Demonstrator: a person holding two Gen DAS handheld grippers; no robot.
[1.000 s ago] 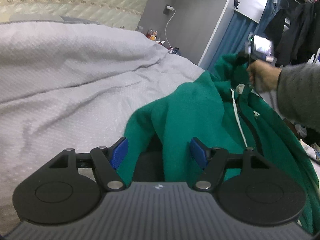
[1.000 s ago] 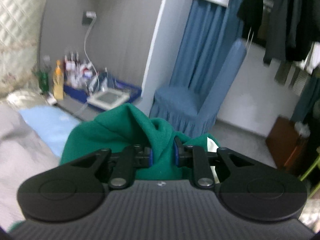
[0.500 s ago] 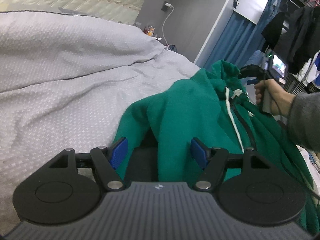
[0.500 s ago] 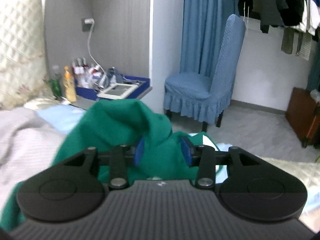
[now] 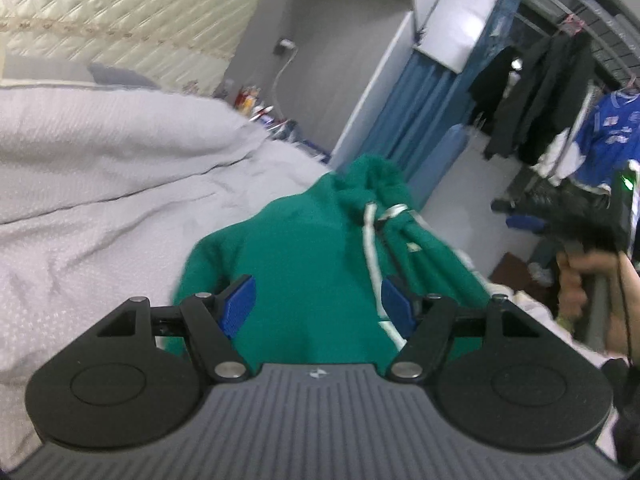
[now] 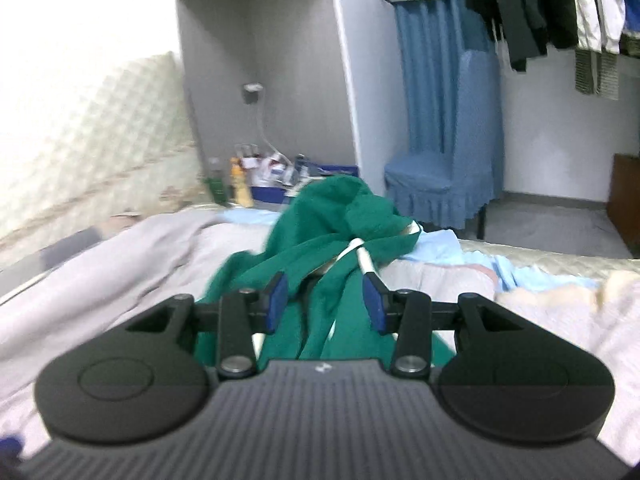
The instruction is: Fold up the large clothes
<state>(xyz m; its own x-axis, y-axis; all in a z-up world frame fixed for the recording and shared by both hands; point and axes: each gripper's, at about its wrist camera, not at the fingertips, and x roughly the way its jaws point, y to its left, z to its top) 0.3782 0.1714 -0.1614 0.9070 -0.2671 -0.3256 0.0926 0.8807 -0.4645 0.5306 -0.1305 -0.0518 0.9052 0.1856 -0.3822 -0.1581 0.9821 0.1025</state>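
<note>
Green jacket (image 5: 304, 264) lies bunched on the grey bedspread (image 5: 100, 184), blue chair (image 6: 444, 184) far behind. Left gripper (image 5: 316, 304) gapes wide; right gripper (image 6: 325, 300), clamped a second ago, now stands open.

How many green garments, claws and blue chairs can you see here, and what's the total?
Green garment: 1
Claws: 2, the left claw and the right claw
Blue chair: 1
Total: 4
</note>
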